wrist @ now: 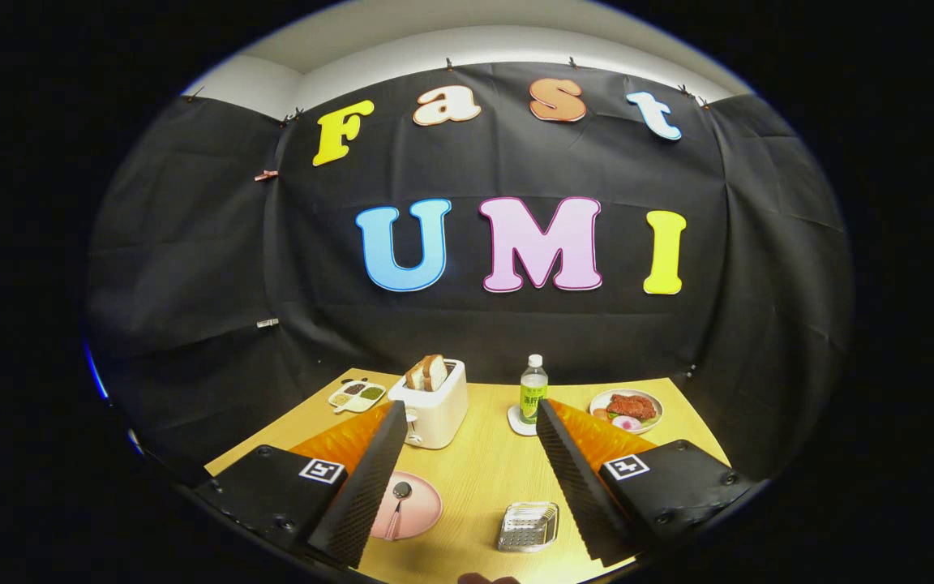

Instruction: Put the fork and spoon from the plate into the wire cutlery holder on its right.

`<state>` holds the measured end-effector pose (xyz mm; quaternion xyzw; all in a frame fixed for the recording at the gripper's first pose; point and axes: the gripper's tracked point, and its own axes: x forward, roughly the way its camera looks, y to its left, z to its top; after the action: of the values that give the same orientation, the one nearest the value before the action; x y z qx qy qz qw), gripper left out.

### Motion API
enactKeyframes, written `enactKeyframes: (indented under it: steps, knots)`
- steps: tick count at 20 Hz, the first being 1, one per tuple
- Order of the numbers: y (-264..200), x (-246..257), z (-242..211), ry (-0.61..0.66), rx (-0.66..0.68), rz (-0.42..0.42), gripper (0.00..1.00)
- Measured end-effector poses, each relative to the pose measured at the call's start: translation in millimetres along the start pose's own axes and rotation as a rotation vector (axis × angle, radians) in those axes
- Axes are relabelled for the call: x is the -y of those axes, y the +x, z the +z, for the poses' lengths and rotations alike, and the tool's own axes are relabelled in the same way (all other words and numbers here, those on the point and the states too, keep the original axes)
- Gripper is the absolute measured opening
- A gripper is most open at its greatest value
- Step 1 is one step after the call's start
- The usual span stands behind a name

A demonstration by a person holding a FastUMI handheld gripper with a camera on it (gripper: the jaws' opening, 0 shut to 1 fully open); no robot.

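Two fingers of the gripper (467,478) stand spread wide apart, pinching nothing, held above the wooden table (483,470) and angled down toward it. Between them, on the table, lie a pink plate (422,511) beside the left finger and a wire cutlery holder (528,527) to the plate's right, nearer the right finger. A spoon (398,504) rests on the plate; the fork cannot be made out. Beyond the fingers stand a white toaster (434,410) with bread, a bottle (533,391) on a coaster, a plate of food (627,410) and a small divided dish (357,396).
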<state>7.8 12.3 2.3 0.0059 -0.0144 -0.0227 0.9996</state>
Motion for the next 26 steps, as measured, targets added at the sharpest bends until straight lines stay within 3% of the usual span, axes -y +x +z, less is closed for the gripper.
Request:
enactKeyframes:
  steps: [7, 12, 18, 26]
  knots:
    - [14.1, -31.6, -16.0, 0.02, -0.053, 0.058, 0.99]
    - [36.9, -31.4, -37.2, 0.011, -0.111, 0.019, 0.99]
    - [59.2, -44.6, -88.1, -0.045, -0.277, 0.033, 1.0]
    - [77.3, -95.4, -208.7, -0.139, -0.666, 0.104, 1.0]
